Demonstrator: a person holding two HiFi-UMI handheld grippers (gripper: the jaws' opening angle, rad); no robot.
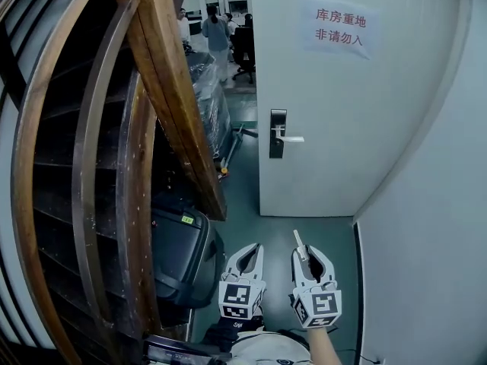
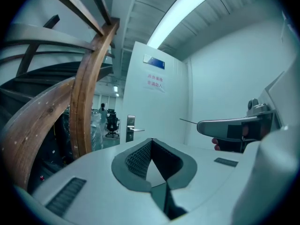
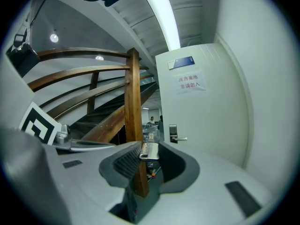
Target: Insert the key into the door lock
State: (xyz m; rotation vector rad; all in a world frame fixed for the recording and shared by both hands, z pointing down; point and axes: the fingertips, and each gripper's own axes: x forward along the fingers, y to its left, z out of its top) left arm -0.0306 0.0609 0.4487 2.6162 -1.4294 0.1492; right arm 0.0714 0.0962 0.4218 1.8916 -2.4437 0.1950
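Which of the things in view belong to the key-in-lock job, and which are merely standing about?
For the job: key, held in the right gripper; door lock; door.
Just about: wooden stair rail; black case; paper sign on the door; left gripper, shut and empty.

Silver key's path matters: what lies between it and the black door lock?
Head view: only bare green floor between silver key and black door lock.
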